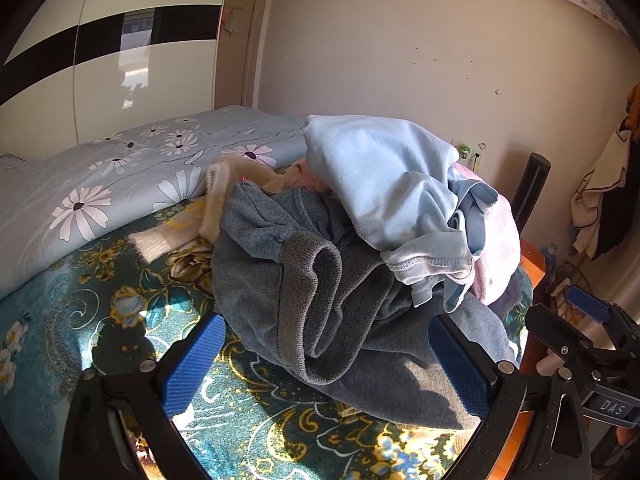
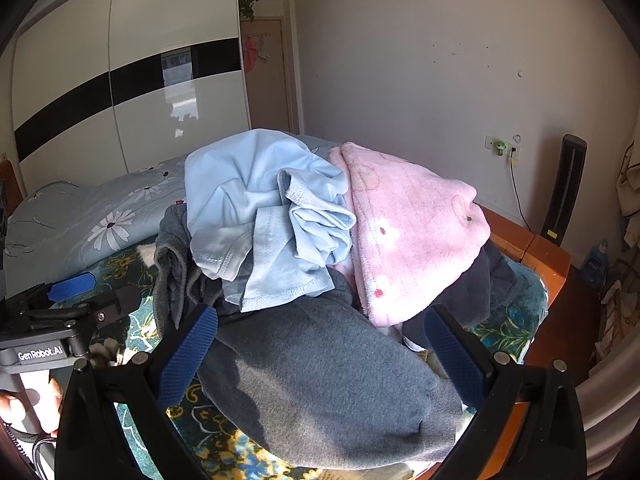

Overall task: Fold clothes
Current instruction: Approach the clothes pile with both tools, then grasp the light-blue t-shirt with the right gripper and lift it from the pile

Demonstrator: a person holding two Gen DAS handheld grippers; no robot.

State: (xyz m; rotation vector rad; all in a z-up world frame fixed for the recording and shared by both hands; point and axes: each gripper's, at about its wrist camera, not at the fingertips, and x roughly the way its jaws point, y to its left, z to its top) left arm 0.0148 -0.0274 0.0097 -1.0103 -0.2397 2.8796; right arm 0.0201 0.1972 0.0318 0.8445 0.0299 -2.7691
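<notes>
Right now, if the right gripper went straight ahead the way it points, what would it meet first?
Most likely the grey sweatshirt, which already lies between the open right gripper fingers; the pink fleece sits behind and above it. Depth is hard to judge.

Grey garment point(image 2: 320, 392) partly under pile

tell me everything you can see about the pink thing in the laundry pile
The pink fleece garment looks soft and fluffy, with faint circle outlines and a few small red dots. It is unfolded and bunched into a mound at the right of the pile on the bed. The light blue garment lies against its left side, and the dark grey sweatshirt lies under it. Neither gripper touches it.
</notes>
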